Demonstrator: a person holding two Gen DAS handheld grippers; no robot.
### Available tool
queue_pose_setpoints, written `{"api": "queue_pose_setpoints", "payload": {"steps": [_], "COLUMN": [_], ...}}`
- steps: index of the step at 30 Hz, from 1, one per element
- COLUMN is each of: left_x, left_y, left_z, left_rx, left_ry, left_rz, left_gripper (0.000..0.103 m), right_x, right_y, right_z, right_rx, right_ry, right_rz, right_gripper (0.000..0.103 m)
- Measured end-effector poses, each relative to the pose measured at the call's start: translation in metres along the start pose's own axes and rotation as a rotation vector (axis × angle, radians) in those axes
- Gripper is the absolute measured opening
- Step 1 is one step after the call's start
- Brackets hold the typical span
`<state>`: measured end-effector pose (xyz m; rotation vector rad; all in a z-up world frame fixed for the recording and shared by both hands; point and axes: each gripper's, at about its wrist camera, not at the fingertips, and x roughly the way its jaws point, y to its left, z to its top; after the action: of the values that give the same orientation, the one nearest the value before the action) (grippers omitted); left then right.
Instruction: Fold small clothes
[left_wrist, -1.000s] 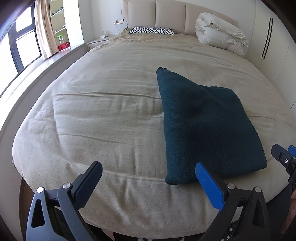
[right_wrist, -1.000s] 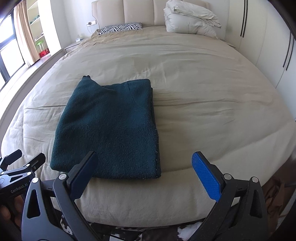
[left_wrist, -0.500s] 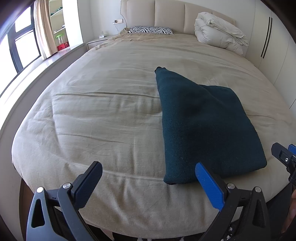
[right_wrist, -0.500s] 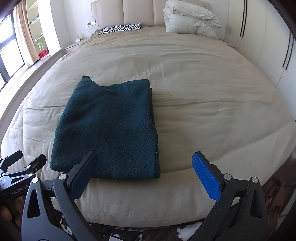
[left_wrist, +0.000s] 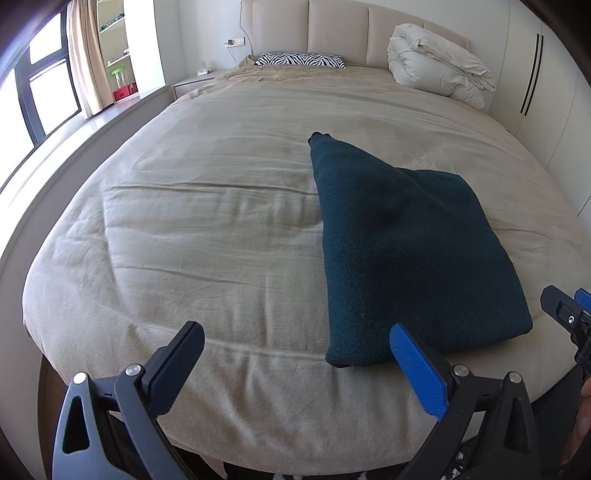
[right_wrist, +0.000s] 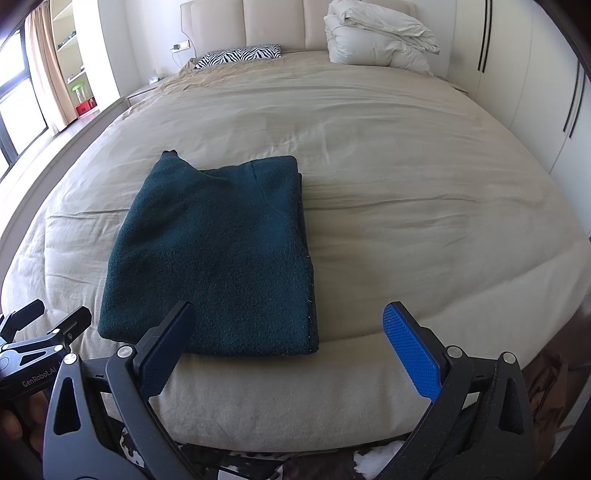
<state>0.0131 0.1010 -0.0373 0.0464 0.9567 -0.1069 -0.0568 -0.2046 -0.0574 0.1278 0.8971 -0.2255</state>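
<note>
A dark teal knit garment lies folded into a rough rectangle on the beige bed, near its front edge. One corner sticks out toward the headboard. It also shows in the right wrist view. My left gripper is open and empty, held off the bed's front edge to the garment's left. My right gripper is open and empty, in front of the garment's near right corner. Each gripper's tip shows at the edge of the other's view.
A zebra-print pillow and a bundled white duvet lie by the headboard. White wardrobes stand on the right. A window and a shelf with curtains are on the left.
Both grippers have shifted only slightly. The garment lies as before.
</note>
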Motion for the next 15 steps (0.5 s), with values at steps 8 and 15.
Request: {"api": "queue_pose_setpoints", "payload": {"steps": [8, 15], "left_x": [0.0001, 0.0001], "left_y": [0.0002, 0.0001], "left_z": [0.0, -0.0004], "left_rx": [0.0, -0.002], "left_ry": [0.0, 0.002], "left_rz": [-0.001, -0.001], "left_gripper": [0.103, 0.103], "right_x": [0.0004, 0.0001], "right_y": [0.001, 0.0011], "right_z": [-0.0013, -0.0016], "right_rx": [0.004, 0.005], "right_ry": [0.003, 0.003], "right_rz": [-0.001, -0.002], "right_gripper": [0.103, 0.103]}}
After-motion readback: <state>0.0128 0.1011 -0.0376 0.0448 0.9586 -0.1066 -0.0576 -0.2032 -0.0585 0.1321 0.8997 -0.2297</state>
